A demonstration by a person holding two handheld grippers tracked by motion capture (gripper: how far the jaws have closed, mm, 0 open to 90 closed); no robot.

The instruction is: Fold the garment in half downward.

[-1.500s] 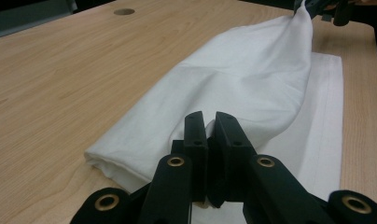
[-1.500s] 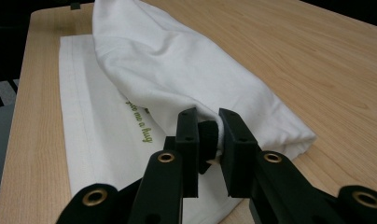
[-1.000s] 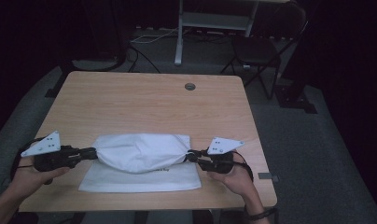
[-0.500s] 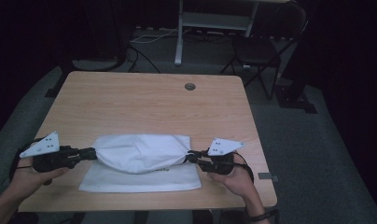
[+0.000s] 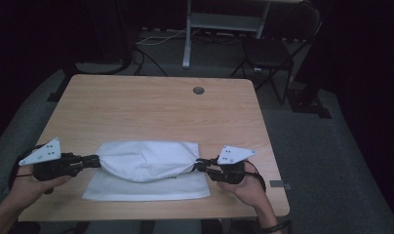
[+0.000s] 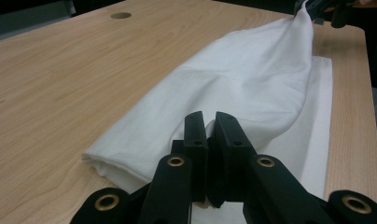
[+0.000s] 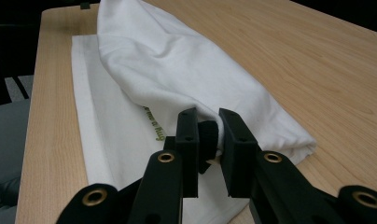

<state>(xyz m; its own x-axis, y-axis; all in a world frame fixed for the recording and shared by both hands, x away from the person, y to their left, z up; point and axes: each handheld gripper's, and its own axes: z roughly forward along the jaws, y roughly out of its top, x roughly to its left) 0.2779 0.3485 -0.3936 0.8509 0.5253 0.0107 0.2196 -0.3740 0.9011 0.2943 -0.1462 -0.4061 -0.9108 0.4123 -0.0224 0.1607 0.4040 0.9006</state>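
Observation:
A white cloth (image 5: 146,163) lies near the front edge of the wooden table (image 5: 151,107). Its upper layer is lifted and stretched between both grippers, and a flat lower layer rests on the wood beneath. My left gripper (image 5: 96,161) is shut on the cloth's left end; in the left gripper view the jaws (image 6: 211,140) pinch a bunched corner of the cloth (image 6: 242,79). My right gripper (image 5: 199,165) is shut on the right end; in the right gripper view the jaws (image 7: 207,135) clamp the fabric (image 7: 177,65) beside small green lettering (image 7: 154,123).
A round cable hole (image 5: 198,90) sits near the table's far edge. Beyond the table stand a dark folding chair (image 5: 268,48) and a metal stand (image 5: 224,19) on grey carpet. The table's front edge runs just below the cloth.

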